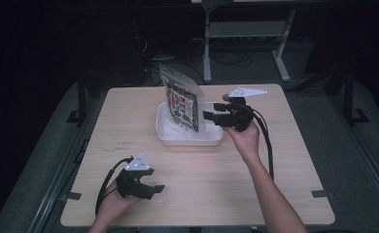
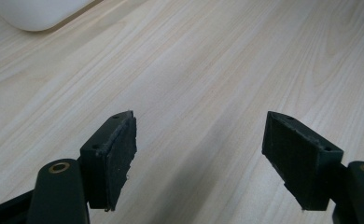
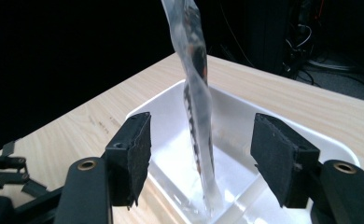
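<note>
A clear plastic bag (image 1: 181, 99) with a printed packet inside stands upright in the white tray (image 1: 165, 130), leaning against the tray's far left part. The right gripper (image 1: 208, 115) sits just right of the tray, its jaws spread on either side of the bag's edge with gaps both ways, pinching nothing. The left gripper (image 1: 159, 187) rests on the wooden table (image 1: 275, 145) well apart from the tray, toward the person, its jaws spread wide over bare wood.
</note>
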### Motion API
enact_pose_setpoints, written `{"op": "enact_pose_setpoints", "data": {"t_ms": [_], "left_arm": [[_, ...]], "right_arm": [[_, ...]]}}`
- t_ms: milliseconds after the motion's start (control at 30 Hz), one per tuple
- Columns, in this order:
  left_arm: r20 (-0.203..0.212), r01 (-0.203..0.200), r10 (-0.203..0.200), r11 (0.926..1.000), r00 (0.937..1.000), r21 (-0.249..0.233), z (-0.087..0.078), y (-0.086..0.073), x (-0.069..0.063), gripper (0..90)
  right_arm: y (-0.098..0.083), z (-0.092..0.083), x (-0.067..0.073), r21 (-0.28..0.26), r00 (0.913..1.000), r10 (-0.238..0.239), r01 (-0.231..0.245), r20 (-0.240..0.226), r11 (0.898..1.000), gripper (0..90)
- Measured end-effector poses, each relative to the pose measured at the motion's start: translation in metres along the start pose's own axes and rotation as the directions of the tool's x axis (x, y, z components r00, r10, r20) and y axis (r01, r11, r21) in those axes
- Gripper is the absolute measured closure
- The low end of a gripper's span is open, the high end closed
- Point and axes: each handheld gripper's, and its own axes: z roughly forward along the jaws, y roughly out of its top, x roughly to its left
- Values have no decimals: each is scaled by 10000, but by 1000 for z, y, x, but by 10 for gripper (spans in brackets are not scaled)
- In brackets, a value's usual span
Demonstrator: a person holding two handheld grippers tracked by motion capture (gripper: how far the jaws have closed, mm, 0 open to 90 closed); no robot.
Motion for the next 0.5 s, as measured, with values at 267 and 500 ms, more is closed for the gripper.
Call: {"op": "enact_pose_setpoints", "data": {"t_ms": [267,500], "left_arm": [[13,43,-43,10000,10000,-31,0,0,0,253],[-6,29,-29,10000,10000,-3,0,0,1,252]], "right_arm": [[-14,-15,-4,-130,9996,270,-271,-97,9995,367],[-26,-28,-9,-112,9987,507,-508,-62,9986,359]]}}
